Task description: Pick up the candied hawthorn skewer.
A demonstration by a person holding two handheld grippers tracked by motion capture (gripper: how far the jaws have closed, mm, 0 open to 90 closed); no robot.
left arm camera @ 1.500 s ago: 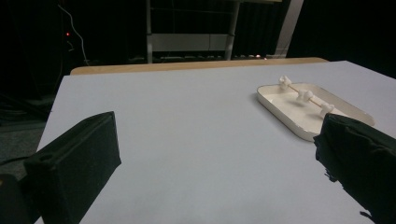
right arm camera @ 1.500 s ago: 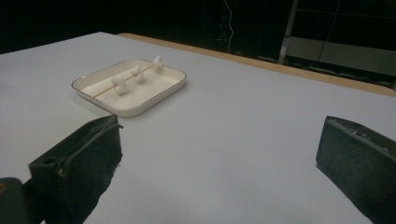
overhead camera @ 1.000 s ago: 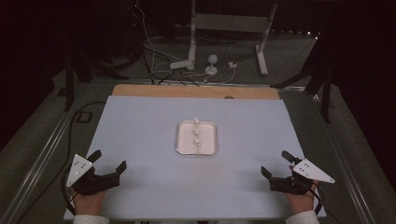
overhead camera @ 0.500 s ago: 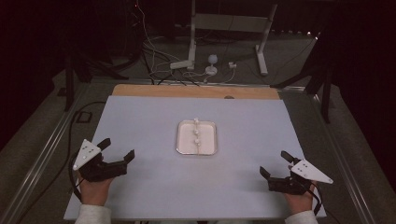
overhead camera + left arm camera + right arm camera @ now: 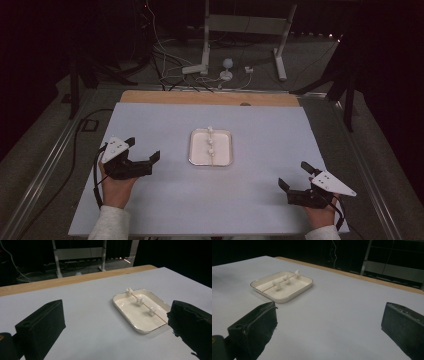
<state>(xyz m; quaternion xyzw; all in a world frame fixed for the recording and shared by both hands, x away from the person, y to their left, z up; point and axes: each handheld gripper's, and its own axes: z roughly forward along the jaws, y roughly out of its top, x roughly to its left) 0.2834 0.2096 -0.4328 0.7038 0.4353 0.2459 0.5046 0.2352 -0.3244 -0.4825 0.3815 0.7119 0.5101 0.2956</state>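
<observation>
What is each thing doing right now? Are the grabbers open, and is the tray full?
left gripper: open, holding nothing, above the table beside the tray.
right gripper: open, holding nothing, farther from the tray.
tray: flat on the table, holding the skewer.
skewer: lying across the tray, three white pieces threaded on it.
table: covered with a pale sheet.

open table (image 5: pixel 260 200), tray (image 5: pixel 196 150) mid-table

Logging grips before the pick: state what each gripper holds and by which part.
Nothing is held. The left gripper and right gripper are both open, apart from the skewer in the tray.
</observation>
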